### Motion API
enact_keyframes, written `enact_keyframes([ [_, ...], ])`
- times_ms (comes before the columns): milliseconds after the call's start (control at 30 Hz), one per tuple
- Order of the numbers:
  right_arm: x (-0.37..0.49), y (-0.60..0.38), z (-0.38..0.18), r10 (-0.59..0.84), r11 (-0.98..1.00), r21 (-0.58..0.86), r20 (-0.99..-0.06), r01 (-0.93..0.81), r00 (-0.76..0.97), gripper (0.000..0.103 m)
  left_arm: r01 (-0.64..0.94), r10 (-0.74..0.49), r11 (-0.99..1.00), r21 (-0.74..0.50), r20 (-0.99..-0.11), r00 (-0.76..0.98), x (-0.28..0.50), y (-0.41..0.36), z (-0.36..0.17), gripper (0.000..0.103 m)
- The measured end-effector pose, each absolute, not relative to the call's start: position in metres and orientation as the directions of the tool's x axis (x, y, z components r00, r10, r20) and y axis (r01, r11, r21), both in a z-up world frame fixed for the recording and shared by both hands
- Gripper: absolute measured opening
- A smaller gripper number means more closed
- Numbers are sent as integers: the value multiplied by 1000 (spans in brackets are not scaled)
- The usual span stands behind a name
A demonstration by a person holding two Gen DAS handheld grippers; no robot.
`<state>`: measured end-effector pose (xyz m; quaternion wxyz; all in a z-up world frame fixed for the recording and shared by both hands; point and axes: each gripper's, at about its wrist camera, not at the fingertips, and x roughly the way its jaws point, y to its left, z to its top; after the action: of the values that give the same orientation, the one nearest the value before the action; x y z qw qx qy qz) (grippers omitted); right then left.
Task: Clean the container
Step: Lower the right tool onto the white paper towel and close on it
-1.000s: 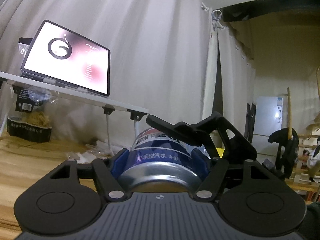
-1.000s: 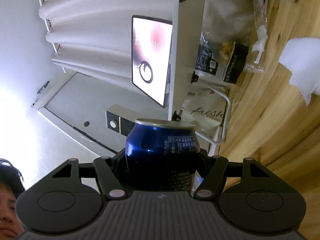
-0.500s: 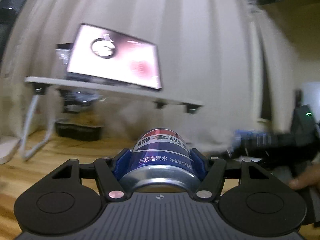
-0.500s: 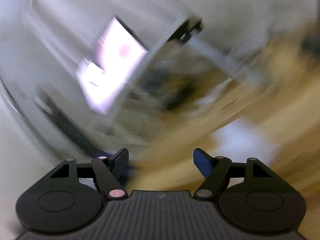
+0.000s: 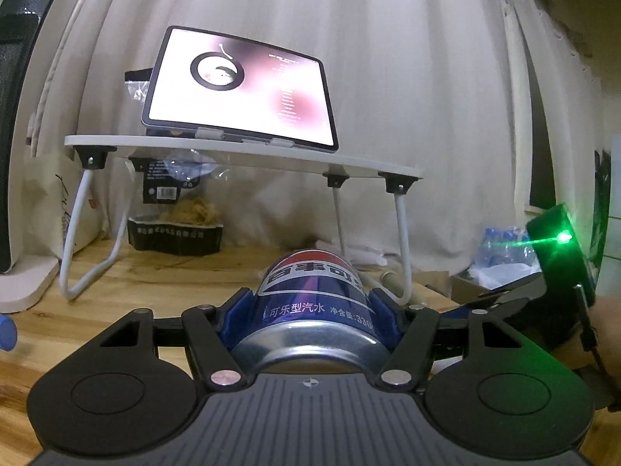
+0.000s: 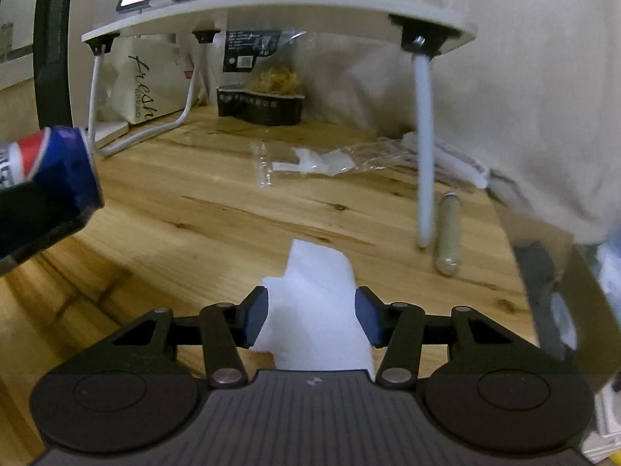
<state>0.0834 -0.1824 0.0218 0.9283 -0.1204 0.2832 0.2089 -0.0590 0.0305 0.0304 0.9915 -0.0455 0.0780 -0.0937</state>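
On a knotty wooden bench [image 6: 217,213], the left gripper [image 5: 312,310] has its blue-padded fingers [image 5: 238,312] clamped on the sides of a blue cola can [image 5: 314,291], held above the boards with its silver end toward the camera. To the right, the right gripper [image 6: 312,316] hangs with fingers wide, straddling a white tissue [image 6: 318,303] lying on the wood but not yet pinching it. The can is thin, glossy aluminium: probably light, slick and easily dented, so a moderate squeeze on the cylindrical wall looks safest. The tissue is soft and limp, best pinched at a bunched fold. Beyond stand a white folding tray table [image 5: 248,155] carrying a lit tablet [image 5: 242,89], crinkled clear wrapping [image 6: 330,161] and pale curtains [image 5: 388,58].
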Motion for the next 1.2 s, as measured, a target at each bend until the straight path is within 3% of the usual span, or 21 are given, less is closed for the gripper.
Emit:
enact_keyframes([
  [567, 102, -190, 6, 316, 910, -16, -620, -414, 718, 51, 180, -197, 977, -111, -176, 964, -53, 29, 27, 67],
  [600, 103, -189, 6, 305, 913, -23, -624, -406, 719, 54, 181, -198, 977, -110, -178, 964, -52, 29, 27, 67],
  [667, 105, -188, 6, 243, 934, -52, -634, -354, 734, 83, 181, -198, 978, -106, -180, 964, -52, 28, 27, 67],
  [767, 110, -196, 1, 265, 939, 5, -652, -345, 710, 103, 183, -200, 977, -107, -182, 963, -52, 28, 27, 67],
  [1200, 105, -199, -1, 280, 936, 11, -626, -351, 728, 103, 179, -198, 977, -113, -190, 962, -51, 28, 25, 67],
])
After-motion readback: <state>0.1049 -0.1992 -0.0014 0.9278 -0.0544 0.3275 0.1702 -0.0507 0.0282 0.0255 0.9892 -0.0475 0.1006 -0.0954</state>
